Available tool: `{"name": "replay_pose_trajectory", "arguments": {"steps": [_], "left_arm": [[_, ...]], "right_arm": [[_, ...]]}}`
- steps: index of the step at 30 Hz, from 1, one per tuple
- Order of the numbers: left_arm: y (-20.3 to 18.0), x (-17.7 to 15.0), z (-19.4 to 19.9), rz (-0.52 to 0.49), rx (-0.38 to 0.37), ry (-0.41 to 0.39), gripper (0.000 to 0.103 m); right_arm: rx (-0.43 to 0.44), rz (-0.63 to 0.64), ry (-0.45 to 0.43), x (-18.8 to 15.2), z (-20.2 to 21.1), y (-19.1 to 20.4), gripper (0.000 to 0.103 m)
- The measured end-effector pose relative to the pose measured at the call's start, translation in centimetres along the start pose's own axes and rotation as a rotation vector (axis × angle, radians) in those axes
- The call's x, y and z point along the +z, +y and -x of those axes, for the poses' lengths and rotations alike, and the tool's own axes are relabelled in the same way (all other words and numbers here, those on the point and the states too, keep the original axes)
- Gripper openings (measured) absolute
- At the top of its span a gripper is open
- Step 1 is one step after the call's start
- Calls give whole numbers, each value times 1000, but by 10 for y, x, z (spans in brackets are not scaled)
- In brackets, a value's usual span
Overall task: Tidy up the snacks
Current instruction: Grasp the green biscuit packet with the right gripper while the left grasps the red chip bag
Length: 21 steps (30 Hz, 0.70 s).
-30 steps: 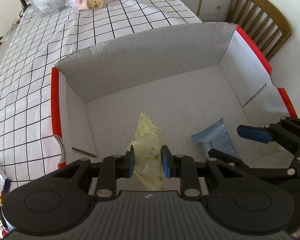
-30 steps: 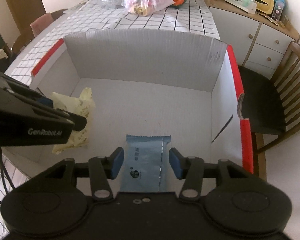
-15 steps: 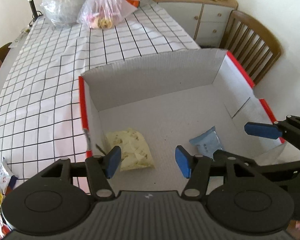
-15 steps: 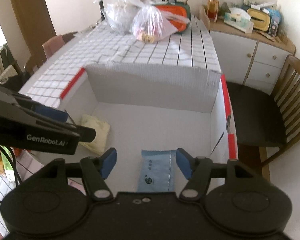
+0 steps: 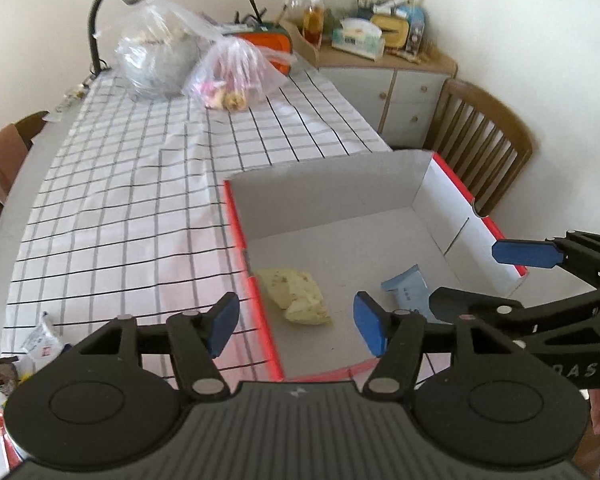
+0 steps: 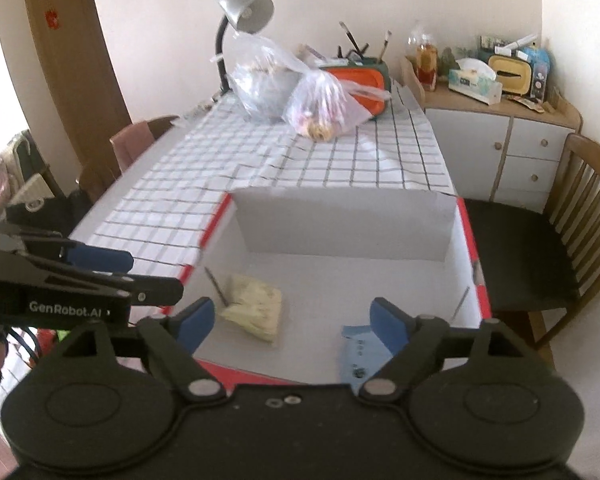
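Inside box point(image 5: 440, 178): yellow pack point(image 5: 296, 295), blue pack point(image 5: 406, 287), both released. Left hand-held gripper point(image 5: 296, 326) and right hand-held gripper point(image 6: 288, 326) just opened, nothing between pads. Left view only: loose snacks point(image 5: 40, 340) at tabletop point(image 5: 120, 208) edge. Right view only: door point(image 6: 76, 60).

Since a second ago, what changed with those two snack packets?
Both were let go. The left gripper released the yellow packet, the right gripper the blue packet; their jaws have just been opening, nothing between them, and both pulled up and back. The packets lie in the box, which stayed put.
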<state>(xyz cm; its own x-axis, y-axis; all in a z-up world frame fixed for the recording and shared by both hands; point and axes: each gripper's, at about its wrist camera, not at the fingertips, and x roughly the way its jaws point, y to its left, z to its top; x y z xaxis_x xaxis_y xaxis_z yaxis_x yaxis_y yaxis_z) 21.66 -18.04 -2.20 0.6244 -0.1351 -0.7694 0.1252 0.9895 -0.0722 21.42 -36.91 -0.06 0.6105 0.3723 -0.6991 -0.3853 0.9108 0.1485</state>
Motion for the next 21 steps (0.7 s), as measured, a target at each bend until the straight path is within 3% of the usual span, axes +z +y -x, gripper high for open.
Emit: {"name": "replay_pose_trajectory", "arguments": {"steps": [6, 10, 13, 21], "left_arm": [[32, -18, 28, 32, -10, -44, 65], [53, -33, 47, 51, -12, -74, 73], [68, -43, 60, 60, -6, -97, 76], [113, -73, 82, 92, -19, -124, 82]], "right_arm": [[28, 0, -36, -6, 10, 33, 90], [56, 1, -57, -12, 14, 57, 92], [85, 2, -71, -15, 15, 76, 101], [136, 10, -84, -27, 10, 120, 103]]}}
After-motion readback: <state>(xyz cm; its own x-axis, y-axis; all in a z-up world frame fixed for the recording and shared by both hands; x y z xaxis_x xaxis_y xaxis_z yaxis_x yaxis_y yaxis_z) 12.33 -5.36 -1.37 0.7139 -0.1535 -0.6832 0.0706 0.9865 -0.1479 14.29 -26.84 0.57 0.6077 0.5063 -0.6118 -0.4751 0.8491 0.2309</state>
